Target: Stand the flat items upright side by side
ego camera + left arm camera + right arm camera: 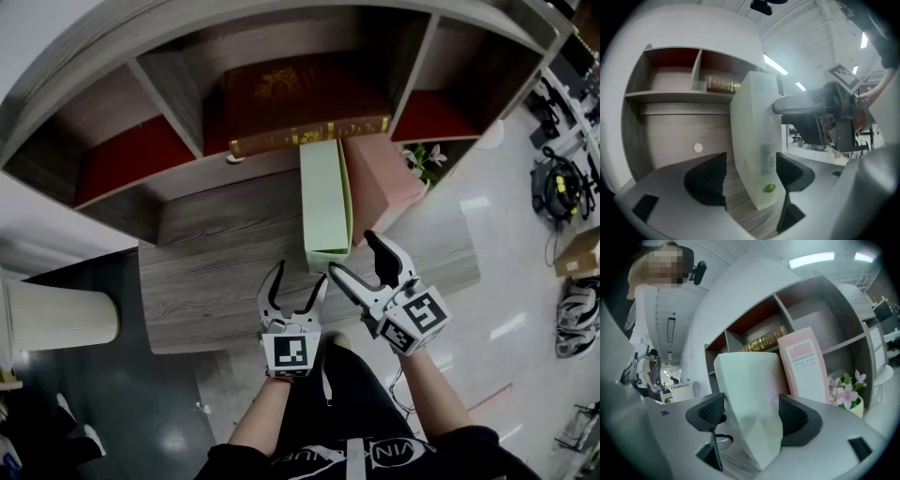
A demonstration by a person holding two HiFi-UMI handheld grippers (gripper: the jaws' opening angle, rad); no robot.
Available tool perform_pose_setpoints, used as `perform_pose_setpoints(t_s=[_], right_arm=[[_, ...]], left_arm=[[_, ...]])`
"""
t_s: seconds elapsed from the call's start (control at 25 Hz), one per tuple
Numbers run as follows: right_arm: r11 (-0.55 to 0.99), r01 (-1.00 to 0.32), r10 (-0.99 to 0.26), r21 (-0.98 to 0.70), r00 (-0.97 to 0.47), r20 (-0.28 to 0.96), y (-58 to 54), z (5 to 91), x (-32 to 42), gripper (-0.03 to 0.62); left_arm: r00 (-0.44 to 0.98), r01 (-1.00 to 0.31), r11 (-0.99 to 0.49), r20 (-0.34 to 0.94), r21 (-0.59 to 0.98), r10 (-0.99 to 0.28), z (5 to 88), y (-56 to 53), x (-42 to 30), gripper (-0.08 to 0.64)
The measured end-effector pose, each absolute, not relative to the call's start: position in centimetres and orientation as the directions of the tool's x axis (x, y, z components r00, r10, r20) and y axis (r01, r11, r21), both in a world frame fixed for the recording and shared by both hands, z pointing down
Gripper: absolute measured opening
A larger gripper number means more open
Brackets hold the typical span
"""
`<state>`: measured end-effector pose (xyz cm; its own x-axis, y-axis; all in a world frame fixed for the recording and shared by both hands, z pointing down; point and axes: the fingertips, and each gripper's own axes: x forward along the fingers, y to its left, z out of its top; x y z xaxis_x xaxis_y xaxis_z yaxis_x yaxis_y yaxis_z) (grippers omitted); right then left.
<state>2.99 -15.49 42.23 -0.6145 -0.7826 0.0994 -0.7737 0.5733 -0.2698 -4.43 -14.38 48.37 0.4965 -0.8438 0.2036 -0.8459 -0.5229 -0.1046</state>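
Green file box (325, 197) stands on the surface (216, 272), with a pink file box (380, 183) crowding its right side. My left gripper (300, 274) has its fingers apart around it, and my right gripper (351, 253) fingers are pinching its near corner.

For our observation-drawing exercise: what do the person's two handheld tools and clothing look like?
Both the left tool and right tool have pale grey bodies, two curved jaws with black pads, and a rear cube bearing black-and-white square markers. The person wears a black top with white lettering.
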Motion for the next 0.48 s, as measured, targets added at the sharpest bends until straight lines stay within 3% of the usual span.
perform_pose_setpoints(t_s=[0.48], right_arm=[[0.417,-0.882,-0.893,-0.221,-0.443,0.083,-16.3,42.4,6.6,0.388]], left_arm=[[0.493,-0.863,-0.506,0.242,0.009,-0.836,49.7,-16.1,-3.9,0.327]])
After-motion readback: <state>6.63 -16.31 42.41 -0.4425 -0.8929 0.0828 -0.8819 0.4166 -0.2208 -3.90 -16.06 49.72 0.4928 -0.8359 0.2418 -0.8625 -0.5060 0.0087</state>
